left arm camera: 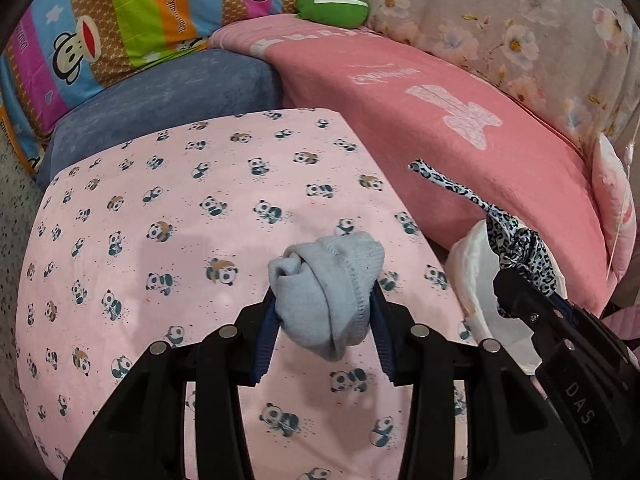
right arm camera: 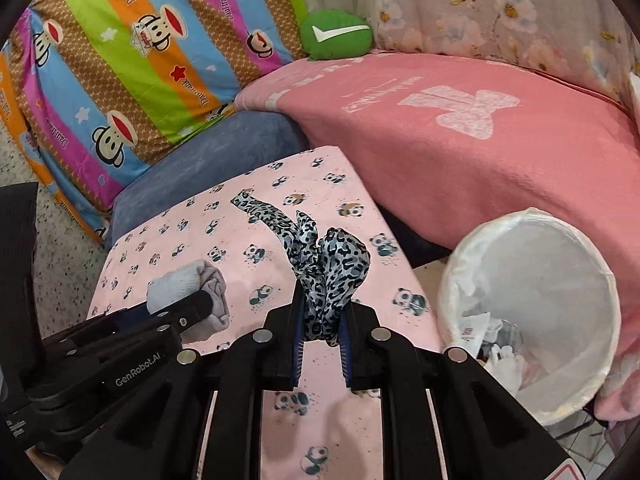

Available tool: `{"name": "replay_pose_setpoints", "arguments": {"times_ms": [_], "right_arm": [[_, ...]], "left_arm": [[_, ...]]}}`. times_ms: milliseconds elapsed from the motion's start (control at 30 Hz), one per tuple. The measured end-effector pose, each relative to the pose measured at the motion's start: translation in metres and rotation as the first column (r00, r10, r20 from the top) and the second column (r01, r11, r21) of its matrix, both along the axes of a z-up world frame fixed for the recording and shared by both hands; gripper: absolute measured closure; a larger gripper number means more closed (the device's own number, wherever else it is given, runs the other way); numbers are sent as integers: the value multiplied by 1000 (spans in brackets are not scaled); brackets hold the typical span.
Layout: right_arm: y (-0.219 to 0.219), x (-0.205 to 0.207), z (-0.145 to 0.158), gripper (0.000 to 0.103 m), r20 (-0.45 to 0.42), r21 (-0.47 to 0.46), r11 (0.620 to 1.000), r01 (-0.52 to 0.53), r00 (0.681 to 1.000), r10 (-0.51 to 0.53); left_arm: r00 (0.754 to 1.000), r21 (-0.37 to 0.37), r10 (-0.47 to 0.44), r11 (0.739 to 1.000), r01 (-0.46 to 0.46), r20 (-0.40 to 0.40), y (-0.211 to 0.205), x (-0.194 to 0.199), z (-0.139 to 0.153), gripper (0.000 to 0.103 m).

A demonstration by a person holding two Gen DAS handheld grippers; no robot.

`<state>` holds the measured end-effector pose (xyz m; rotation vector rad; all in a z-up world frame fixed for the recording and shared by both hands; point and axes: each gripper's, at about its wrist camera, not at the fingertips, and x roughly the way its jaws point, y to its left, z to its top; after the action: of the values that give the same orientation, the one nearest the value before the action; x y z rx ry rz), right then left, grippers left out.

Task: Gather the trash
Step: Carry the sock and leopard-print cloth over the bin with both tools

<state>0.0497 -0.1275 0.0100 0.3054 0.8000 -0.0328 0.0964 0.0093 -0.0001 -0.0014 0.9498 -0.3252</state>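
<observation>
My left gripper fingers clamp a balled grey sock; my right gripper pinches a leopard-print scarf, whose loose tail could snag or miss the lined bin at right. Below lies a panda-print sheet, pillows beyond.

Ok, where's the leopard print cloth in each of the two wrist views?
Left wrist: leopard print cloth at right edge, held by the right gripper, in front of the white bin.
Right wrist: centre, clamped between the fingers.
Shared landmark: green cushion, top centre.
</observation>
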Motion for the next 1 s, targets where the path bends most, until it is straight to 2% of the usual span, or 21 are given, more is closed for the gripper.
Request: {"name": "replay_pose_setpoints", "arguments": {"times_ms": [167, 467, 1000], "right_arm": [[-40, -41, 14, 88, 29, 0, 998, 66, 997, -66], [-95, -85, 20, 87, 59, 32, 987, 158, 985, -160], [-149, -113, 14, 87, 65, 90, 962, 257, 962, -264]], "left_arm": [[997, 15, -69, 998, 69, 27, -35, -22, 10, 63], [985, 46, -164, 986, 162, 52, -82, -47, 20, 63], [962, 74, -267, 962, 263, 51, -142, -64, 21, 63]]}}
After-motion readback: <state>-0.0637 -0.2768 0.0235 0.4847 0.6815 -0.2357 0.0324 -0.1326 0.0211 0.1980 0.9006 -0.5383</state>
